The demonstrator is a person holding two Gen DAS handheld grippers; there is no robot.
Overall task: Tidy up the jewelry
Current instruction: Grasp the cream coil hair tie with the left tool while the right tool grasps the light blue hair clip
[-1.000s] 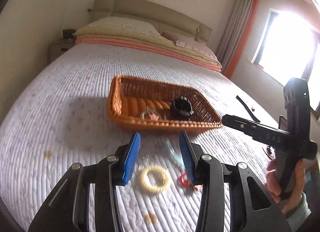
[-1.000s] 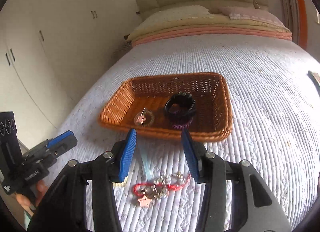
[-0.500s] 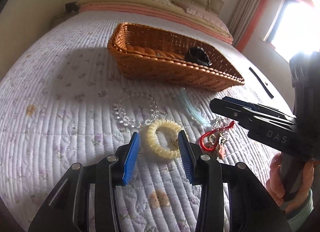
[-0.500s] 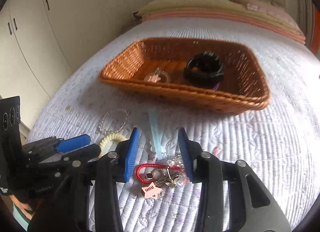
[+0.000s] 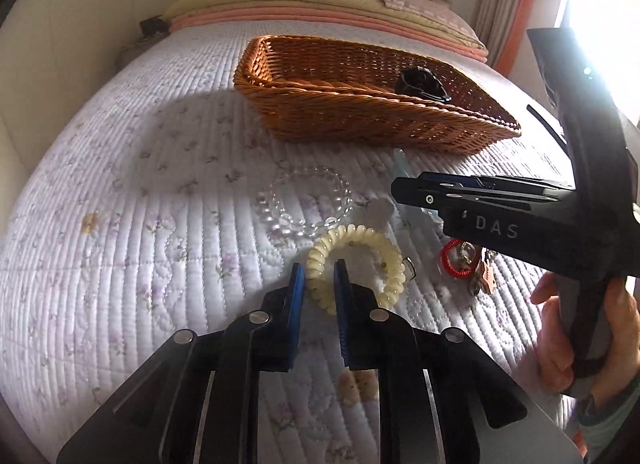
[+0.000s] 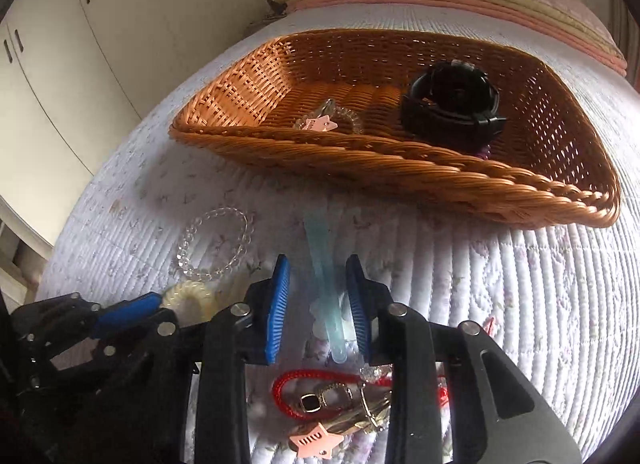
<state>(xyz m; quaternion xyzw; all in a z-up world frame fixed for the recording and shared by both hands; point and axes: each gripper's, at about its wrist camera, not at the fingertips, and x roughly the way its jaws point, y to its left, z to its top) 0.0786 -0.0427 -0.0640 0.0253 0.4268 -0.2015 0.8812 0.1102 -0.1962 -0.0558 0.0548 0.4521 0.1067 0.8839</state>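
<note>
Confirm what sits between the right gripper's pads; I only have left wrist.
Observer: A pale blue strip lies between the right gripper pads with a gap on each side. The jaws have just been closing.
Operator: Anything in the basket besides the black band?
Observer: Yes. A clear beaded piece with a pink star tag lies in the basket, to the left of the black band.

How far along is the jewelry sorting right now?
Done: black watch and a star-tagged piece lie in the wicker basket. In hand: left hand-held gripper closed on the cream coil bracelet; right hand-held gripper closing around the pale blue hair clip. Left: clear bead bracelet, red cord bracelet.
</note>
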